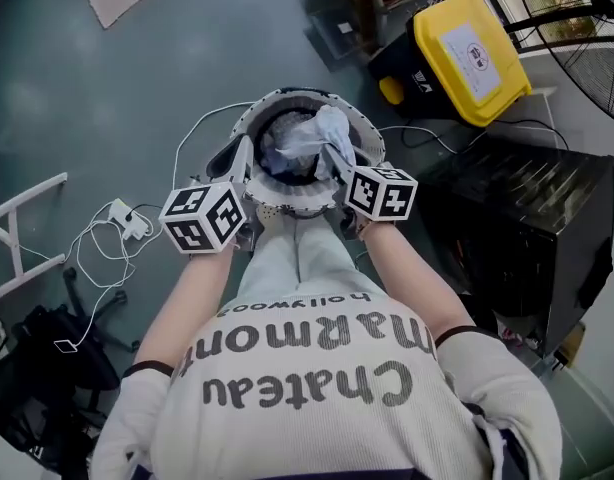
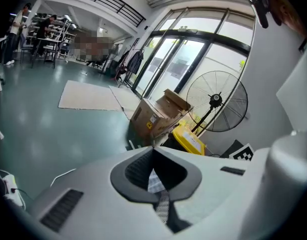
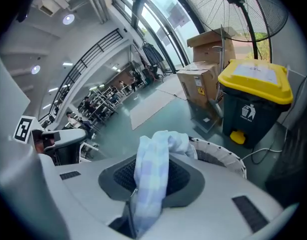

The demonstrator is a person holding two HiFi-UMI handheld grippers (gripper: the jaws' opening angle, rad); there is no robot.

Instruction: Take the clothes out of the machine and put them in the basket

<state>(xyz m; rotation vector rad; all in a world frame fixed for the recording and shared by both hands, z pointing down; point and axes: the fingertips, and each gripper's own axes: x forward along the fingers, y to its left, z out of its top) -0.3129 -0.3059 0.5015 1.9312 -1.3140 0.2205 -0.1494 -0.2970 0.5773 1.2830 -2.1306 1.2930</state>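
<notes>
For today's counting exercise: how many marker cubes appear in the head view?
2. One marker cube on the left gripper, left of the basket; the other on the right gripper, right of the basket. None seems hidden.

Pale blue checked garment (image 1: 312,138), bunched over the mouth, round white perforated basket (image 1: 287,206) beneath
</notes>
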